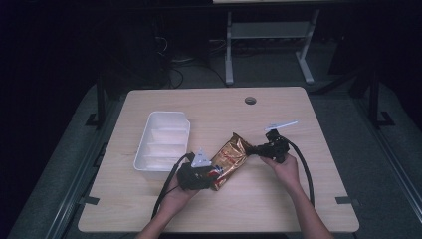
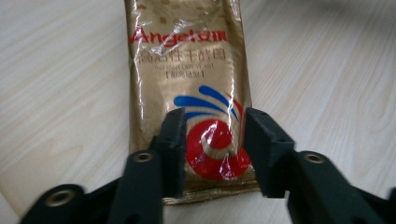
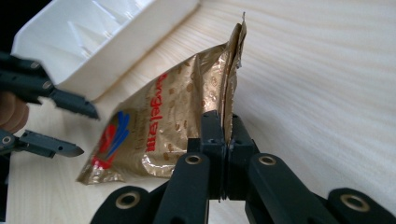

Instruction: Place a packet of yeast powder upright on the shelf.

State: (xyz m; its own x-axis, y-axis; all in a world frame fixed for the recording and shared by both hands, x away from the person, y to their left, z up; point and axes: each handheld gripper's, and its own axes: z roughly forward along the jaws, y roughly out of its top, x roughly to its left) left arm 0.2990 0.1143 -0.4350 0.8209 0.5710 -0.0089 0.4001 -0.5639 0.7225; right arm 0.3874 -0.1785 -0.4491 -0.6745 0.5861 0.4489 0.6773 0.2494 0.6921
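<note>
A gold foil packet with red and blue print lies at a slant on the wooden table. My right gripper is shut on the flat sealed edge at its far end and holds that end up; in the right gripper view the jaws pinch the seam of the packet. My left gripper stands open at the packet's near end. In the left gripper view its jaws straddle the red-and-blue logo of the packet with a gap on each side.
A white plastic tray with divided compartments stands just left of the packet, close to my left gripper; its wall rises behind the packet. A round cable hole sits near the table's far edge.
</note>
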